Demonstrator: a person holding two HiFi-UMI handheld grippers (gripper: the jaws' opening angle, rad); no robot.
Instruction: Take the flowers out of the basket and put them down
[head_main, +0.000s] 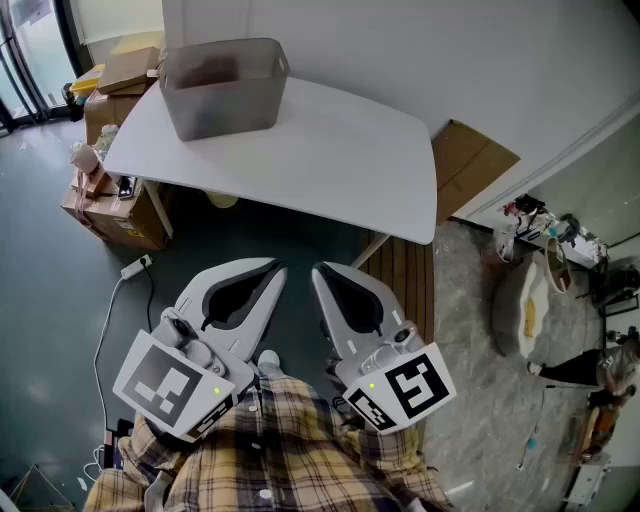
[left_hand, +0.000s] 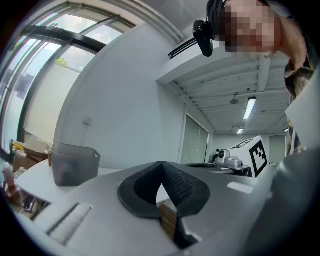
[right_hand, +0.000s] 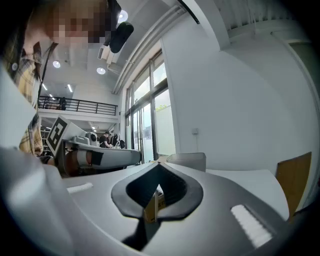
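Observation:
A grey plastic basket (head_main: 225, 90) stands at the far left corner of the white table (head_main: 330, 160). Something dark shows inside it, but I cannot make out any flowers. Both grippers hang low near my body, well short of the table's near edge. The left gripper (head_main: 275, 266) is shut and holds nothing; in the left gripper view its jaws (left_hand: 161, 163) meet at the tip, with the basket (left_hand: 74, 162) far off to the left. The right gripper (head_main: 318, 268) is also shut and holds nothing, and in its own view the basket (right_hand: 187, 161) shows just beyond the tip (right_hand: 159, 164).
Cardboard boxes (head_main: 115, 80) are stacked left of the table, with another box (head_main: 110, 210) below its left edge. A cable and power strip (head_main: 135, 267) lie on the floor. A cardboard sheet (head_main: 470, 165) leans on the wall at right. Wooden slats (head_main: 405, 270) stand under the table's right end.

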